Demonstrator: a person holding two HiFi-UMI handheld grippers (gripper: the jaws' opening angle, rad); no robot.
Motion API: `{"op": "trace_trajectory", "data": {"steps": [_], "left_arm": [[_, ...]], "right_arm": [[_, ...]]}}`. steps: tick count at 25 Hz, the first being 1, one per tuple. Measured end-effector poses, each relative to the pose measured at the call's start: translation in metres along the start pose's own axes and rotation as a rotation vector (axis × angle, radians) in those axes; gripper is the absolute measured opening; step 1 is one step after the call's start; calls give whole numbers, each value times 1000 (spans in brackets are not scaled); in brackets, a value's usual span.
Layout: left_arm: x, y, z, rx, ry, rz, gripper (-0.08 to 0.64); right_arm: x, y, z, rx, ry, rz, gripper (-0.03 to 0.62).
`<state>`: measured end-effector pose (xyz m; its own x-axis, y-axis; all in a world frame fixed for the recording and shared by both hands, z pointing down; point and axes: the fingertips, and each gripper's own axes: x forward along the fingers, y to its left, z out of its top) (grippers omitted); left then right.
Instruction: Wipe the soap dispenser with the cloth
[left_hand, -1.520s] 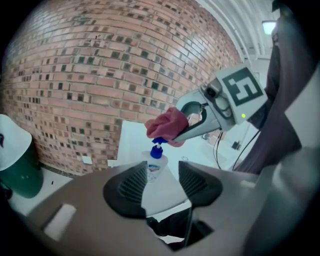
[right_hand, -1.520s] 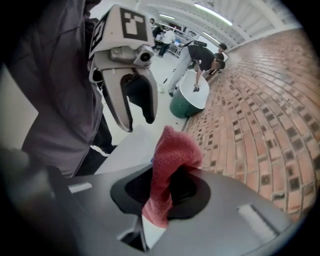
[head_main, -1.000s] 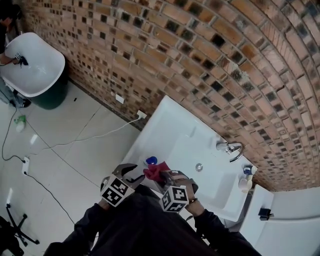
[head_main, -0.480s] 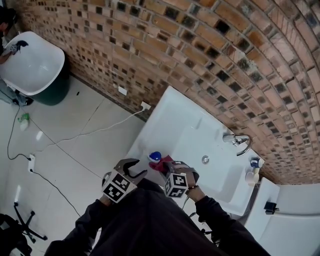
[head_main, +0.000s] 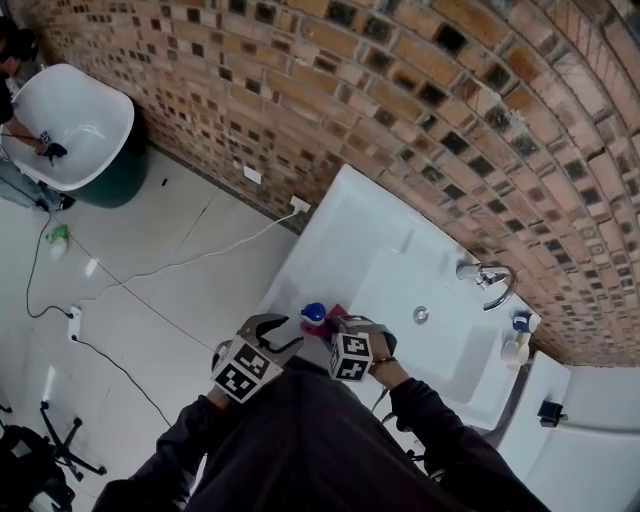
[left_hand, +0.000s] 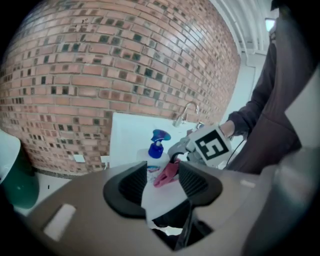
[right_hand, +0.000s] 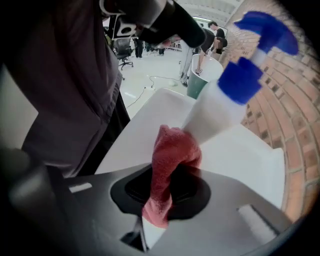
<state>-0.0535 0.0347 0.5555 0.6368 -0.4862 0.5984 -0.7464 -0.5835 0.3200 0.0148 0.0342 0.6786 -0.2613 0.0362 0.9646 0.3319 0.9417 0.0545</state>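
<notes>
Head view: the left gripper (head_main: 289, 335) hung near the soap dispenser (head_main: 314, 313), at its seven o'clock, jaws partly apart with nothing between them. The dispenser stood on the white sink's (head_main: 400, 262) near corner. At its four o'clock, the right gripper (head_main: 343, 325) pinched the red cloth (right_hand: 170, 160), which was pressed against the bottle's side.

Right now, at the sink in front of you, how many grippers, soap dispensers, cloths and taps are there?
grippers: 2 (left gripper, right gripper)
soap dispenser: 1
cloth: 1
tap: 1
total: 5
</notes>
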Motion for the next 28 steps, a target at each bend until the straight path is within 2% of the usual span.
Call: {"op": "trace_trajectory", "data": {"steps": [2, 6, 7, 9, 12, 18, 24, 28], "left_arm": [[5, 1, 3, 10, 5, -6, 209], [16, 3, 5, 19, 21, -12, 212], [19, 3, 5, 20, 28, -16, 215], [25, 3, 6, 26, 48, -26, 223], [36, 0, 2, 26, 78, -44, 236], [46, 1, -1, 23, 99, -36, 249], [44, 5, 0, 9, 88, -18, 249], [44, 5, -1, 14, 96, -15, 249]], "right_arm": [[-23, -2, -2, 139, -74, 40, 60], [-82, -27, -7, 591, -345, 203, 60], [-96, -38, -4, 672, -419, 249, 60], [-117, -62, 5, 770, -532, 325, 60], [-123, -88, 19, 782, -570, 374, 60], [-86, -82, 36, 618, -411, 483, 60], [-45, -81, 30, 604, -309, 553, 60], [-16, -76, 22, 607, -228, 528, 60]]}}
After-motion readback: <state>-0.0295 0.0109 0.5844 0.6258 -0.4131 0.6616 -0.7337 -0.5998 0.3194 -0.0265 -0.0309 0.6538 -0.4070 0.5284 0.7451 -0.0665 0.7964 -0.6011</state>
